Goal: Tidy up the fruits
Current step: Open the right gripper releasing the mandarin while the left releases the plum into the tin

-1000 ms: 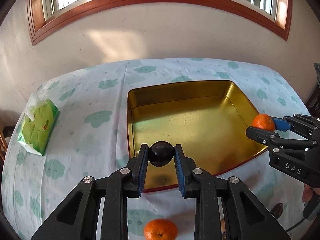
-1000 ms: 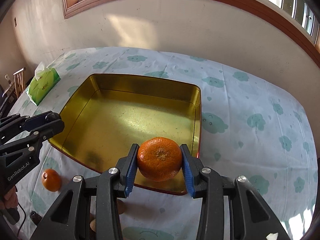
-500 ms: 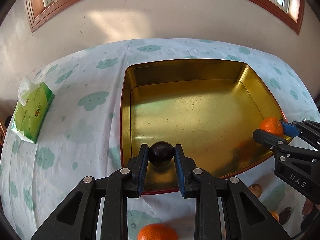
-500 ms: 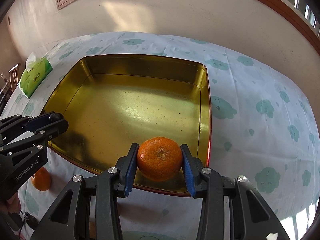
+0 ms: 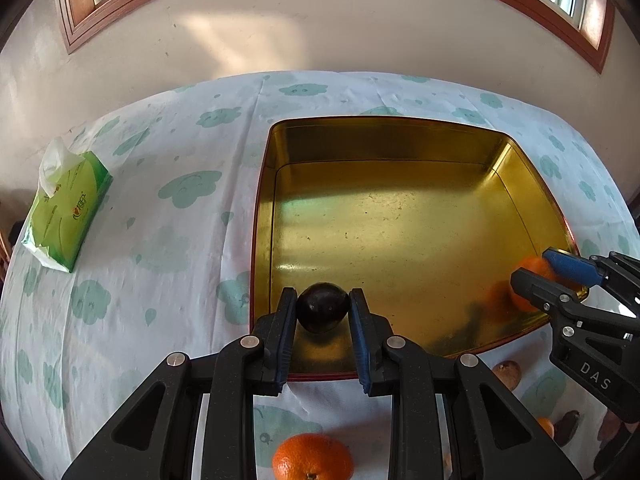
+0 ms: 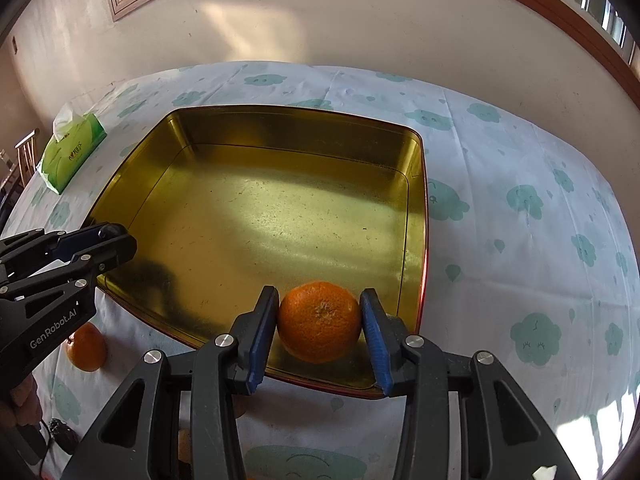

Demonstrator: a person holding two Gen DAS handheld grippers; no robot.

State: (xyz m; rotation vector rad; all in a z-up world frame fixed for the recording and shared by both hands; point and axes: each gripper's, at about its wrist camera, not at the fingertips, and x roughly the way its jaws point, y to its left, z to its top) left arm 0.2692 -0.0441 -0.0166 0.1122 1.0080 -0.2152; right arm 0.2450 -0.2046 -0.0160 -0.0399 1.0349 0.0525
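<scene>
A square gold tin tray sits on the cloud-print tablecloth. My left gripper has a dark round fruit between its pads, low over the tray's near left corner; the pads look slightly apart from it. My right gripper has an orange between its pads at the tray's near right corner, with small gaps on both sides. The right gripper also shows in the left wrist view, and the left gripper in the right wrist view.
A second orange lies on the cloth in front of the tray. More fruits, brown and dark, lie near the front right. A green tissue pack lies at the far left.
Both grippers have moved forward and down over the tray's near edge with their fruits. Both pairs of fingers have spread a little, so the fruits now sit loosely.
</scene>
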